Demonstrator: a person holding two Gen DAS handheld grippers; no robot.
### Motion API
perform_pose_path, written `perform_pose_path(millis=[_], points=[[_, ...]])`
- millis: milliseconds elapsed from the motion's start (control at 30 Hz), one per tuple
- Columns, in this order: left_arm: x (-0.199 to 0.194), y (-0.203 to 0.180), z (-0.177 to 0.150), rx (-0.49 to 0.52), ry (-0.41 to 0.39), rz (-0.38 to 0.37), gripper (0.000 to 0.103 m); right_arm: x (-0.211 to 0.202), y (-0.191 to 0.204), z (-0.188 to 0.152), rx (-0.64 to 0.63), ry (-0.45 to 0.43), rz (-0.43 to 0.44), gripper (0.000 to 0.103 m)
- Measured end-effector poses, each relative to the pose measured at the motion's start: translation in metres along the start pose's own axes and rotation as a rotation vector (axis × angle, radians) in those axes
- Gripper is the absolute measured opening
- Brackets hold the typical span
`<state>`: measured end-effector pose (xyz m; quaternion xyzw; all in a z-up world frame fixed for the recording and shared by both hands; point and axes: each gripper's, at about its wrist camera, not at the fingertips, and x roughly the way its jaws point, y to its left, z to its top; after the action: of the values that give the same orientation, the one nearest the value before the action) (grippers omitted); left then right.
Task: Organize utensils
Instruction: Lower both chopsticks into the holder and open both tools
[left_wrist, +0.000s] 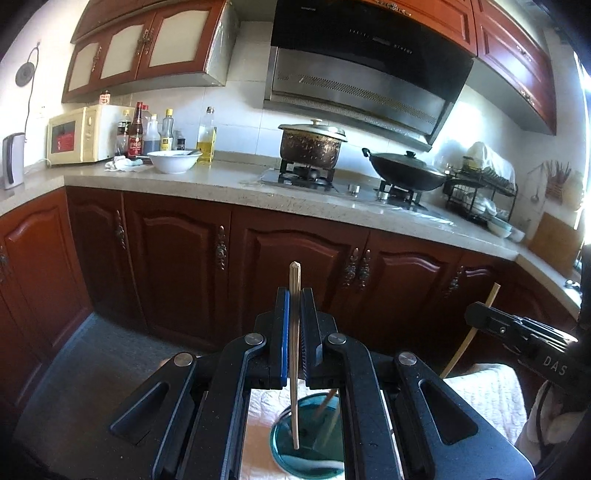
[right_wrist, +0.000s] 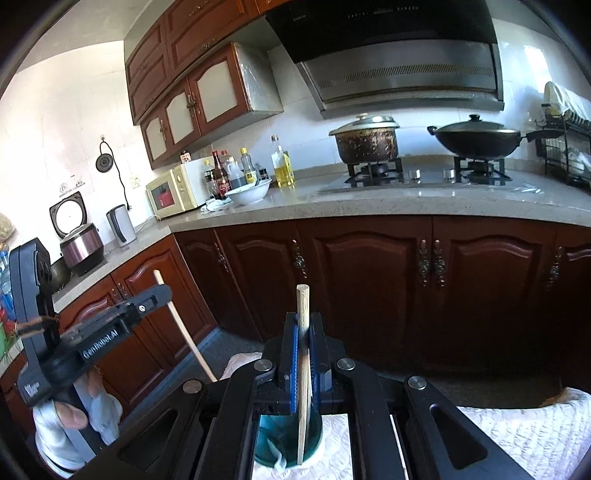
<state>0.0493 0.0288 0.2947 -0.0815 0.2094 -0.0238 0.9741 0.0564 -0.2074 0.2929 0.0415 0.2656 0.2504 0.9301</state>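
Holding each chopstick upright over the teal cup (left_wrist: 310, 439), your left tongs (left_wrist: 294, 325) clamp one chopstick (left_wrist: 294, 295) and your right tongs (right_wrist: 303, 343) clamp another chopstick (right_wrist: 303, 310), ready to drop in.

Pale tan chopsticks (left_wrist: 294, 354) sit between blue-padded black grippers (left_wrist: 294, 306) above a teal glass cup (left_wrist: 310, 439) on a white quilted cloth (right_wrist: 517, 435), against reddish-brown cabinets (left_wrist: 177, 258), a speckled beige worktop (left_wrist: 221, 184) and a cream microwave (left_wrist: 79, 134).

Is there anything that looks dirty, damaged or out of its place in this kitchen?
Yes. The pot on the stove's left burner has dark burnt stains all over its wall. A crumpled white cloth lies loose on the counter beside the white bowl. Nothing looks spilled or broken.
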Motion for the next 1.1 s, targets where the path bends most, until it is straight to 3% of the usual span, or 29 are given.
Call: perform_pose_path(millis=[433, 933, 1000, 1067, 1100], points=[[0.04, -0.016, -0.042, 0.097, 0.042, 0.033, 0.004, 0.058, -0.008, -0.032, -0.012, 0.062, -0.008, 0.005], [0.055, -0.024, -0.089, 0.085, 0.18, 0.026, 0.004, 0.093, -0.027, -0.077, 0.073, 0.212, 0.039, 0.005], [0.057, -0.023, -0.091, 0.079, 0.201, 0.018, 0.004, 0.094, -0.034, -0.078, 0.107, 0.228, 0.043, 0.007], [0.057, -0.023, -0.091, 0.071, 0.204, 0.021, 0.004, 0.092, -0.038, -0.078, 0.118, 0.228, 0.045, 0.027], [0.057, -0.022, -0.091, 0.067, 0.207, 0.02, 0.006, 0.089, -0.039, -0.079, 0.119, 0.223, 0.048, 0.027]])
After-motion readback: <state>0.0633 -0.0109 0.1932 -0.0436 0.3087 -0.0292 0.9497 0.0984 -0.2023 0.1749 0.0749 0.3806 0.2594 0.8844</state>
